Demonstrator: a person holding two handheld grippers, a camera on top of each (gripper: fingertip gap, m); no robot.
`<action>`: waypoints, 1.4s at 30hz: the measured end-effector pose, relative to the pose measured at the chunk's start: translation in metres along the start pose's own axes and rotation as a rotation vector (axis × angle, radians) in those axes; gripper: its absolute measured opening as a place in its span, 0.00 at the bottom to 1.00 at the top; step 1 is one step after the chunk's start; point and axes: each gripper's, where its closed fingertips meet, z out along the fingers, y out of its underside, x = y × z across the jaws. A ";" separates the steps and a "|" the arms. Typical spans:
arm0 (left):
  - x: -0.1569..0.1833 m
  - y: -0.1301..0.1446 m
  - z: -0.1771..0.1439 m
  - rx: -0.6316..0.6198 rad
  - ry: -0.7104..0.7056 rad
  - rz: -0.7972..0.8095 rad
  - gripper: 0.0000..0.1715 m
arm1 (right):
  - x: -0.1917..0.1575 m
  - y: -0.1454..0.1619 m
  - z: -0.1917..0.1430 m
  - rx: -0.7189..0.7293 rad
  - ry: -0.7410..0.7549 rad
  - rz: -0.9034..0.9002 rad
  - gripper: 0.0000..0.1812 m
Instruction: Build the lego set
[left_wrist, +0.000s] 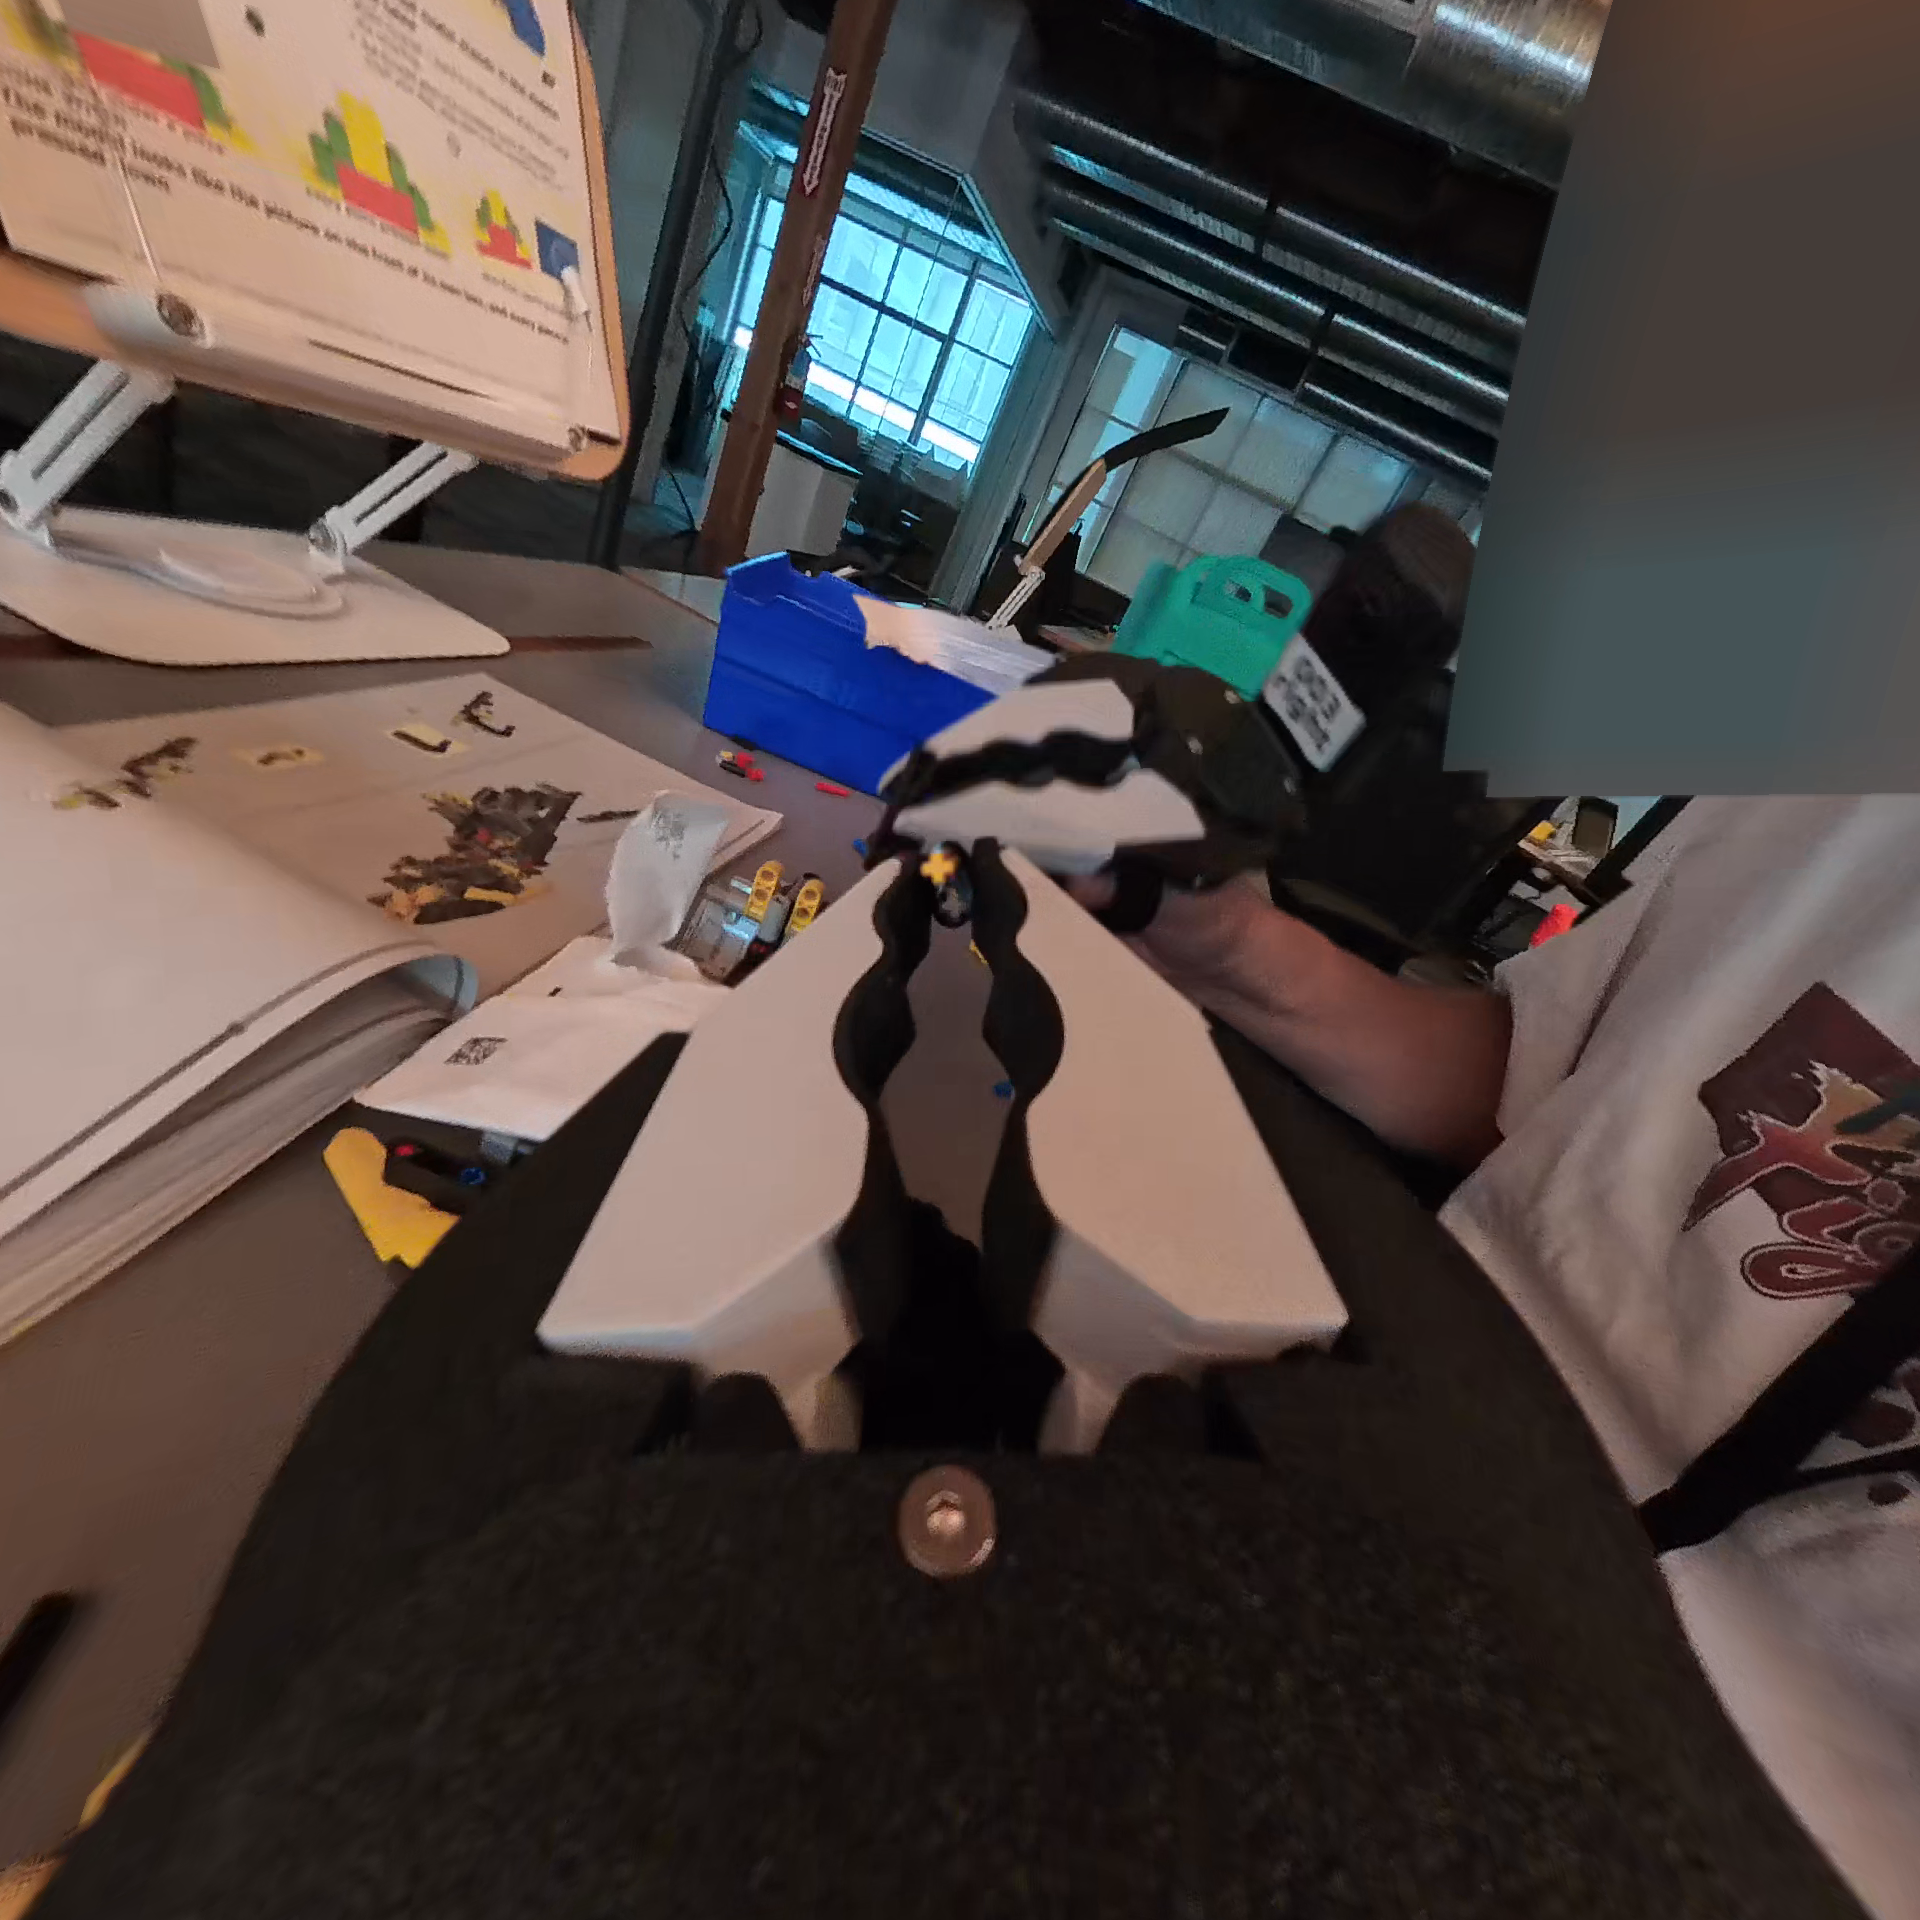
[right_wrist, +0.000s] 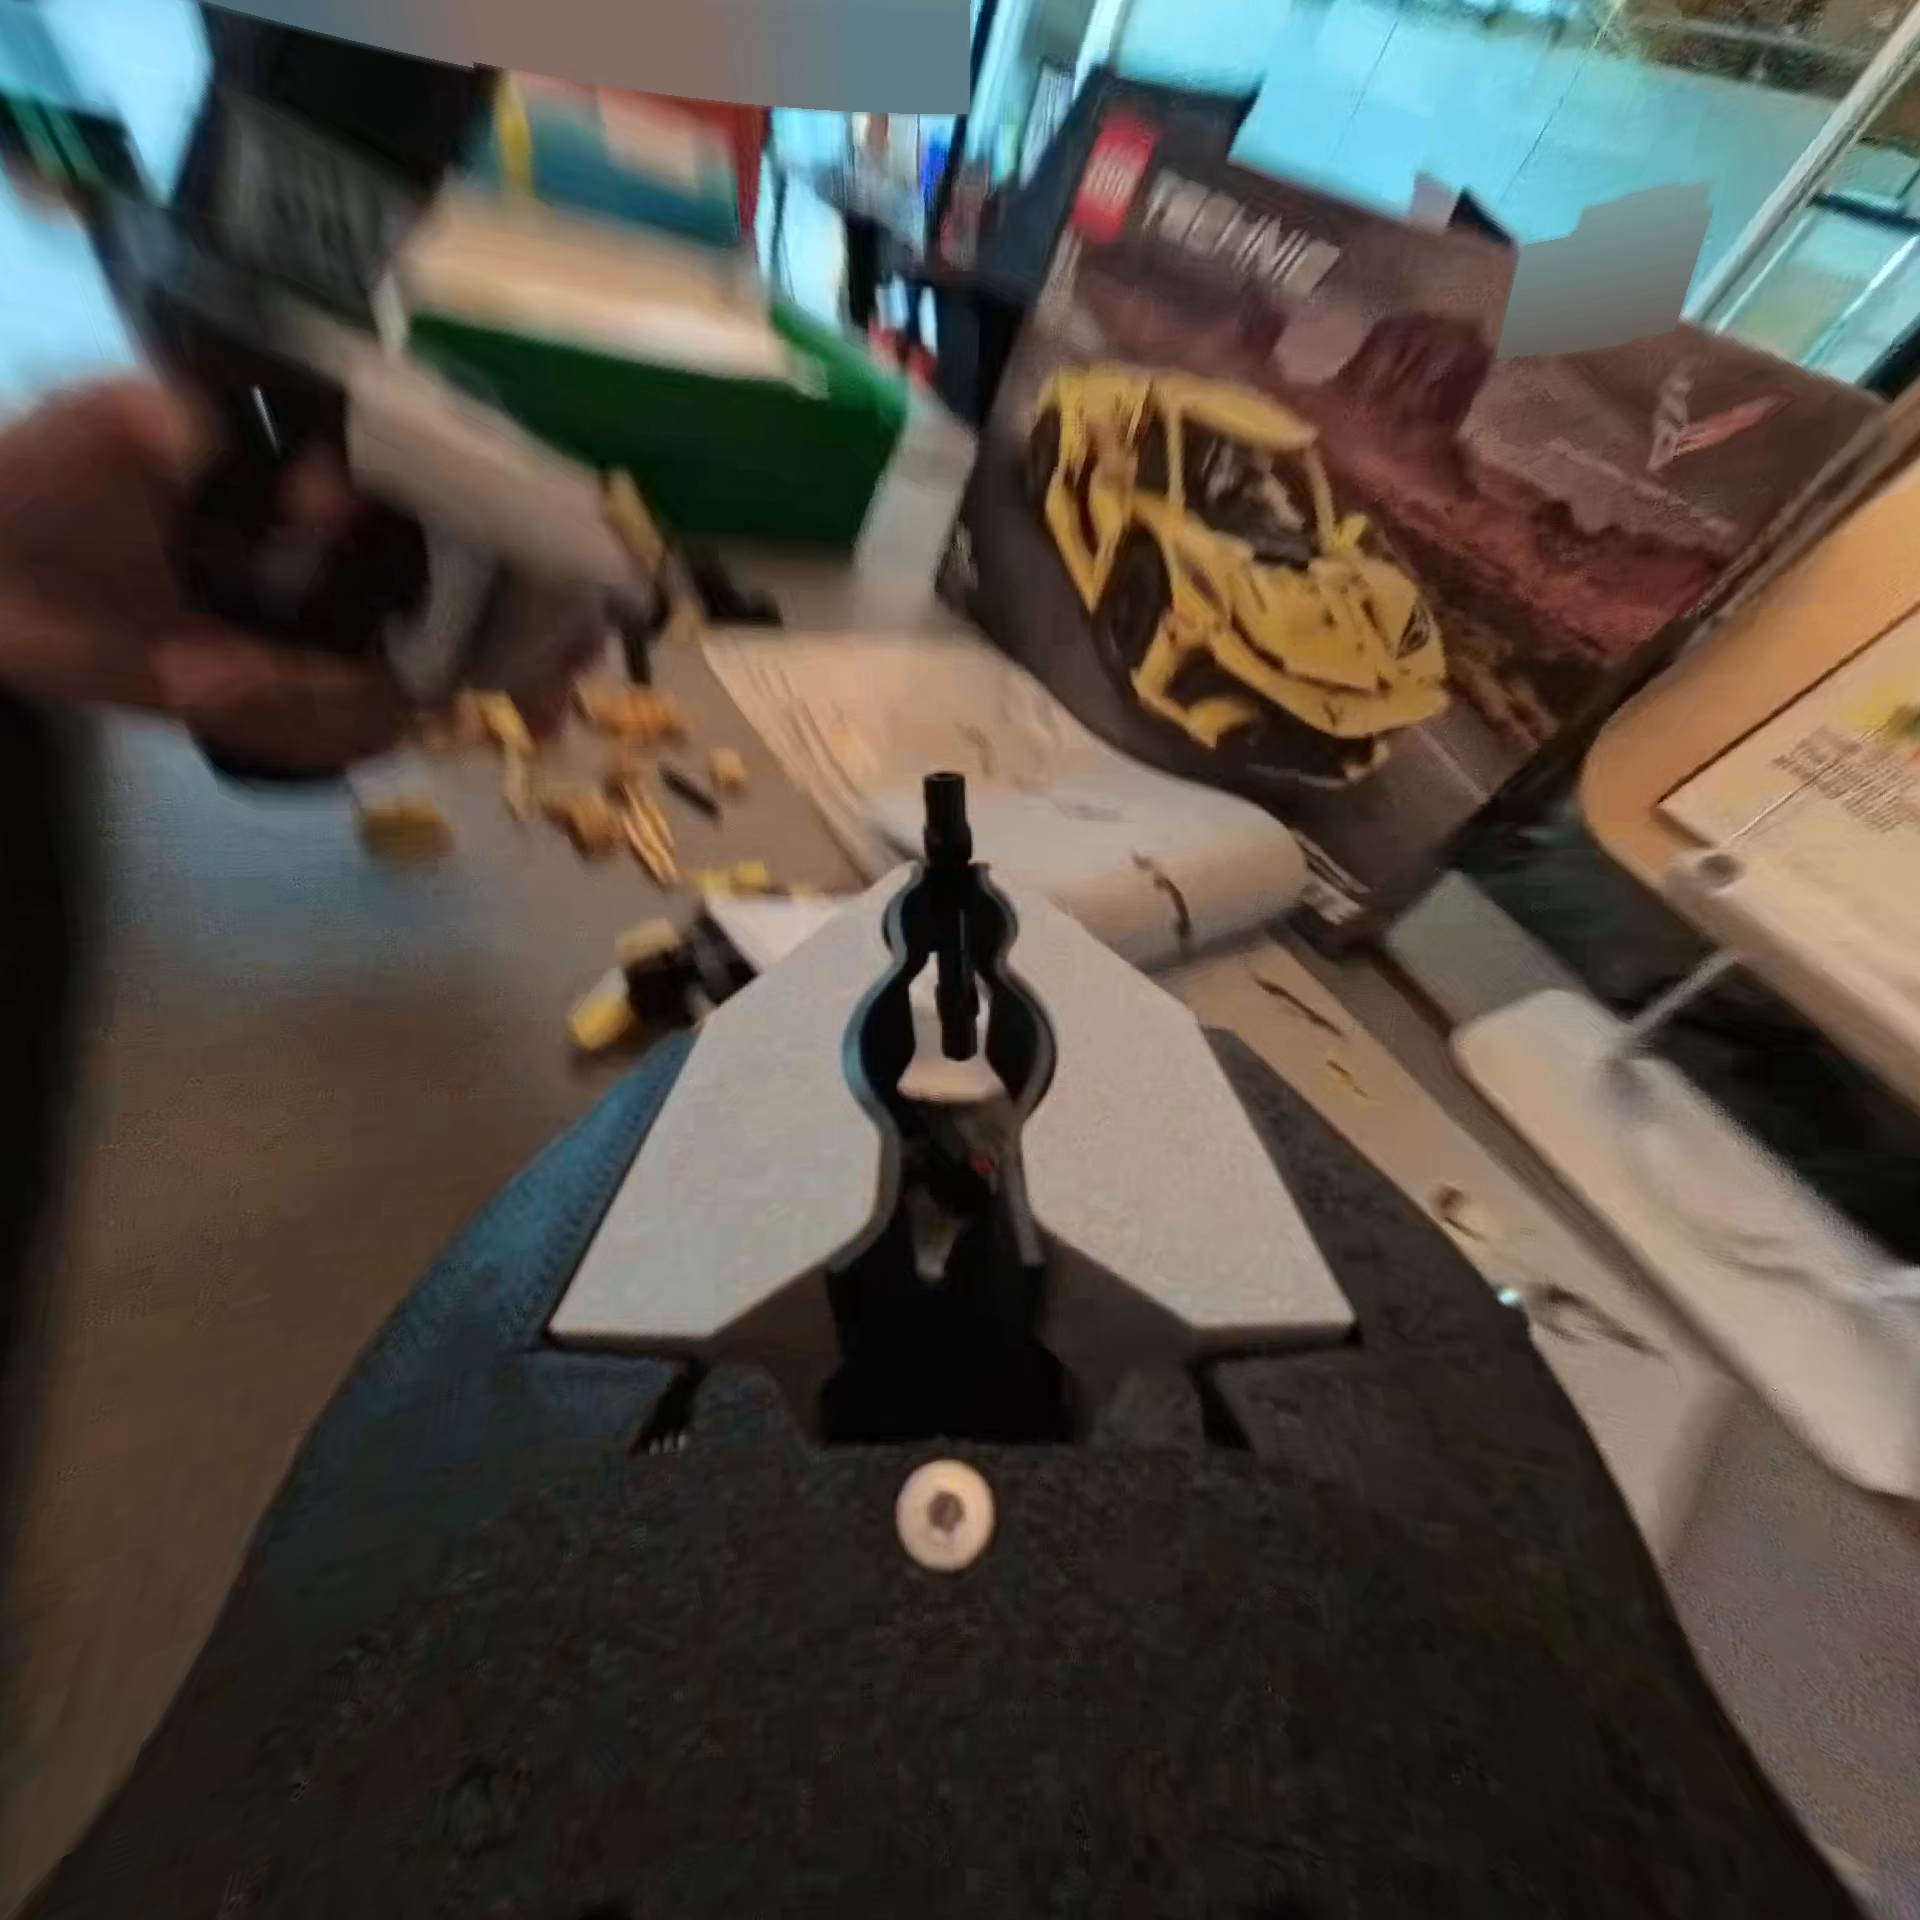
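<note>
My left gripper (left_wrist: 943, 868) is shut on a small lego piece (left_wrist: 943, 883) with a yellow cross end and a dark body, held above the table. The right gripper (left_wrist: 1039, 779) shows just beyond it in the left wrist view, its tips almost touching the piece. In the right wrist view my right gripper (right_wrist: 948, 883) is shut on a black pin (right_wrist: 948, 914) that sticks out past its tips. The left gripper (right_wrist: 468, 499) shows blurred at upper left there, held by a hand.
An open instruction booklet (left_wrist: 260, 883) lies left, with a plastic bag of parts (left_wrist: 717, 904) beside it. A blue bin (left_wrist: 831, 686) stands behind. Loose yellow and black pieces (right_wrist: 603, 790) lie scattered on the table. The set's box (right_wrist: 1299, 520) and a tilted stand (left_wrist: 312, 260) stand by. Tip to tip, the grippers are about 7 centimetres apart.
</note>
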 end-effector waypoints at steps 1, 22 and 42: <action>-0.001 0.002 0.000 -0.011 0.001 -0.014 0.03 | -0.006 0.010 0.004 -0.068 0.027 -0.109 0.04; -0.009 0.036 0.014 -0.210 -0.120 0.180 0.03 | -0.046 0.019 0.017 -0.214 0.040 -0.398 0.04; -0.011 0.036 0.017 -0.200 -0.152 0.192 0.03 | -0.041 0.020 0.017 -0.233 0.091 -0.411 0.04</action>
